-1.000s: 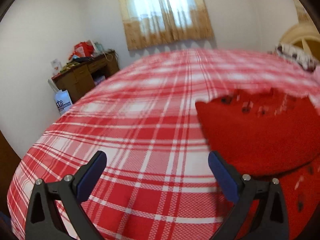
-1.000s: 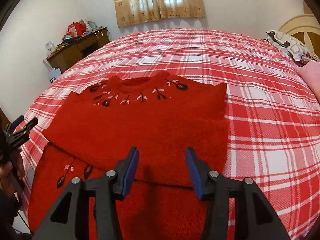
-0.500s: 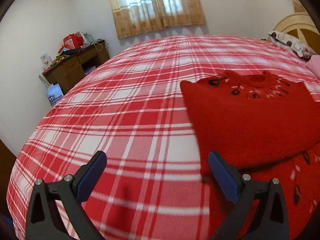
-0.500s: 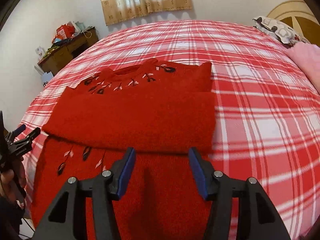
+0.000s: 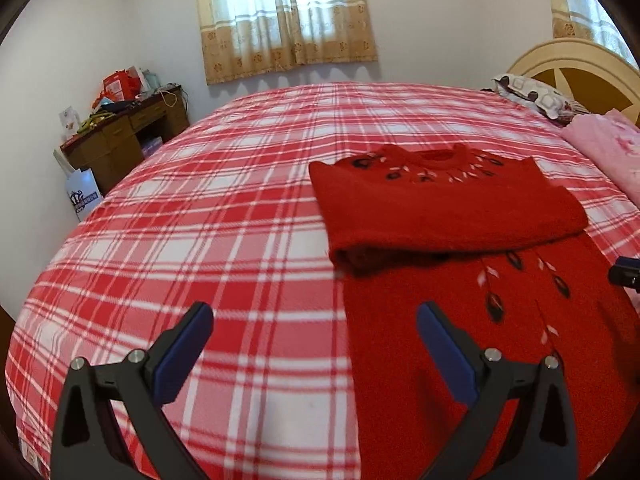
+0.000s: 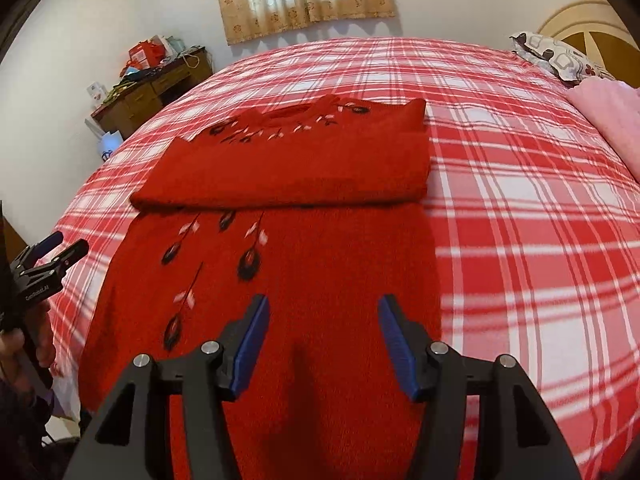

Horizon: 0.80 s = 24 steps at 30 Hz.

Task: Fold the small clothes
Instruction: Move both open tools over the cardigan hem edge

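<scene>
A red knitted sweater (image 5: pixel 440 216) with dark embroidered leaves lies flat on the plaid bed, collar away from me. Its sleeves are folded across the chest as a thick band (image 6: pixel 288 168). My left gripper (image 5: pixel 314 316) is open over the bedspread, at the left edge of the sweater's lower part, with nothing between its fingers. My right gripper (image 6: pixel 324 302) is open and empty, and hovers over the lower right of the sweater, near its right edge. The left gripper (image 6: pixel 72 241) also shows at the left of the right wrist view, held in a hand.
The red and white plaid bedspread (image 5: pixel 224 216) covers the whole bed. A pink blanket (image 6: pixel 608 120) and a patterned pillow (image 6: pixel 556 54) lie by the headboard at the right. Against the far left wall are a cluttered wooden desk (image 5: pixel 124 136) and a white bag (image 5: pixel 82 196).
Both grippers have drawn back towards the sweater's hem, so the folded band now lies farther ahead. The left wrist view has swung right and now takes in most of the sweater.
</scene>
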Each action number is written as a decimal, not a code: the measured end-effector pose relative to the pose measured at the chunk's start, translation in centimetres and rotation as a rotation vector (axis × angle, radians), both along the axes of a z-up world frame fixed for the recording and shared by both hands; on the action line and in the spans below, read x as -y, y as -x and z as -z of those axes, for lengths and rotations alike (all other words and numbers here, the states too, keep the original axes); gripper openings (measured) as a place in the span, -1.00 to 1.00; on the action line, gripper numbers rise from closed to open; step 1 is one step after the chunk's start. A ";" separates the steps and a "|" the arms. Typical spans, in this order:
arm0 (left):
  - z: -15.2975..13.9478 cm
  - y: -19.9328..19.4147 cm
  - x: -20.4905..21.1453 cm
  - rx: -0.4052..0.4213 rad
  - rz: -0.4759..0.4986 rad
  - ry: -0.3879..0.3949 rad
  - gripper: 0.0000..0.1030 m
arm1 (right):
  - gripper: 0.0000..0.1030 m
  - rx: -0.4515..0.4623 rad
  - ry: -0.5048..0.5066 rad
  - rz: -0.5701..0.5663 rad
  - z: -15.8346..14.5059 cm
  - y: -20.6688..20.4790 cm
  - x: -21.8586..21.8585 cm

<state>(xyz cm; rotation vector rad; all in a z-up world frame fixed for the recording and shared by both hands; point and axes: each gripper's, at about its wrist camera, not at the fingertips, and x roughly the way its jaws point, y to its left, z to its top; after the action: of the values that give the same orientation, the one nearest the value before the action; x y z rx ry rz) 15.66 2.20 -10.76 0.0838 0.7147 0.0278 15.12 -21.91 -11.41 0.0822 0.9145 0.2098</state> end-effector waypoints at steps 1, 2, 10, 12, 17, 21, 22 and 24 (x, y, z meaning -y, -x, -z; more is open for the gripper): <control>0.1 0.4 0.0 -0.003 0.002 0.002 1.00 | 0.13 -0.001 0.001 -0.002 0.1 0.5 0.0; 0.1 0.9 0.0 -0.006 0.007 0.005 1.00 | 0.13 -0.003 0.003 -0.002 0.1 1.0 0.0; 0.7 3.8 0.1 -0.048 0.040 0.026 1.00 | 0.14 -0.038 0.007 0.003 1.0 3.9 0.0; 1.0 4.4 0.4 -0.059 0.052 0.018 1.00 | 0.14 -0.048 0.001 0.008 1.4 4.6 0.1; 1.8 5.7 1.1 -0.085 0.079 0.000 1.00 | 0.14 -0.054 0.029 0.004 2.2 6.2 -0.1; 2.1 6.2 1.5 -0.097 0.095 -0.007 1.00 | 0.14 -0.046 0.029 0.011 2.2 7.1 -0.1; 2.2 6.4 1.6 -0.101 0.098 -0.006 1.00 | 0.14 -0.047 0.024 0.013 2.2 7.2 -0.1; 2.4 6.6 1.7 -0.112 0.105 0.001 1.00 | 0.14 -0.045 0.018 0.020 2.2 7.6 0.0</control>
<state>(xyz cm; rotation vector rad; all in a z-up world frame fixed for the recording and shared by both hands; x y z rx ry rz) 9.06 0.46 -13.17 0.1228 0.8214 -0.0783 7.55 -21.89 -13.66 0.0793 0.9595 0.1813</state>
